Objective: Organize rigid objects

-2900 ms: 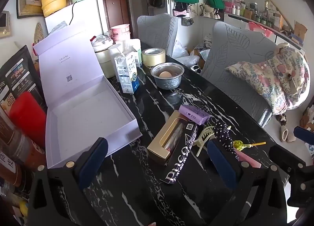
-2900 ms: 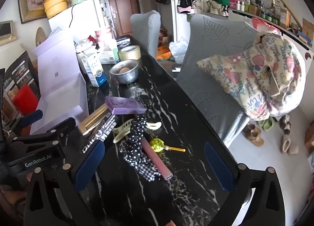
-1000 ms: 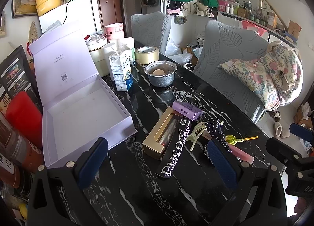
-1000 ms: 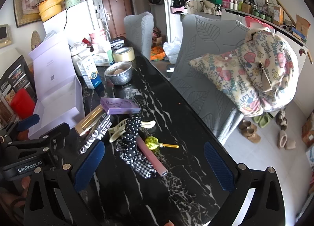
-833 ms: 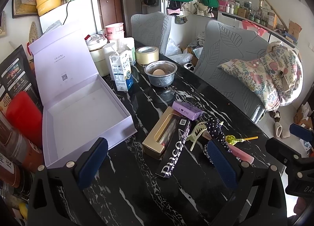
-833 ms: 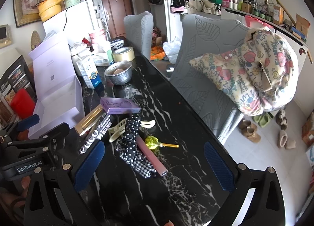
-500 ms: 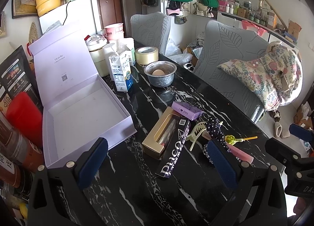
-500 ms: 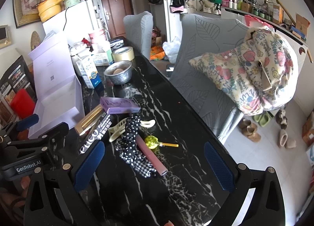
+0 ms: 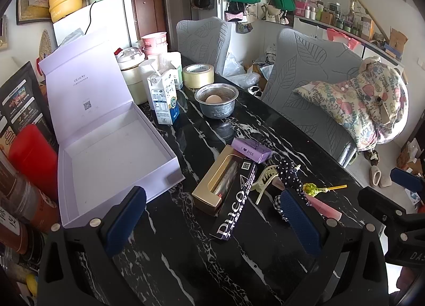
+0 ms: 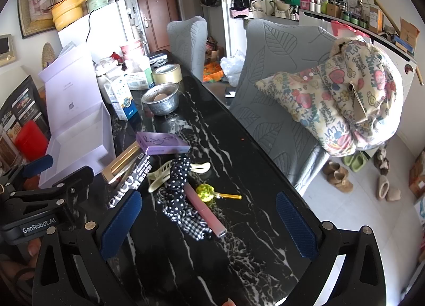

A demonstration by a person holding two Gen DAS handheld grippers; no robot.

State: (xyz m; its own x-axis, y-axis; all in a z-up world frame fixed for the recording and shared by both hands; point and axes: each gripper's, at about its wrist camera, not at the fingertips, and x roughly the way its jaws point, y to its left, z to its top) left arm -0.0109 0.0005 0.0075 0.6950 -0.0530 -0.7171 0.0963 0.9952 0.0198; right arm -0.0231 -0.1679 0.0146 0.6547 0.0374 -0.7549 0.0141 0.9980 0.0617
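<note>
Hovering spread wide and empty, left tool [image 9: 212,215] and right tool [image 10: 209,219], above the counter [image 10: 239,146] near the gold box [image 9: 217,186].

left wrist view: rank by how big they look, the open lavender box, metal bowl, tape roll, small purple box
1. open lavender box, by far the largest.
2. metal bowl.
3. small purple box and tape roll look alike; the tape sits farther away, so this is unsure.
</note>
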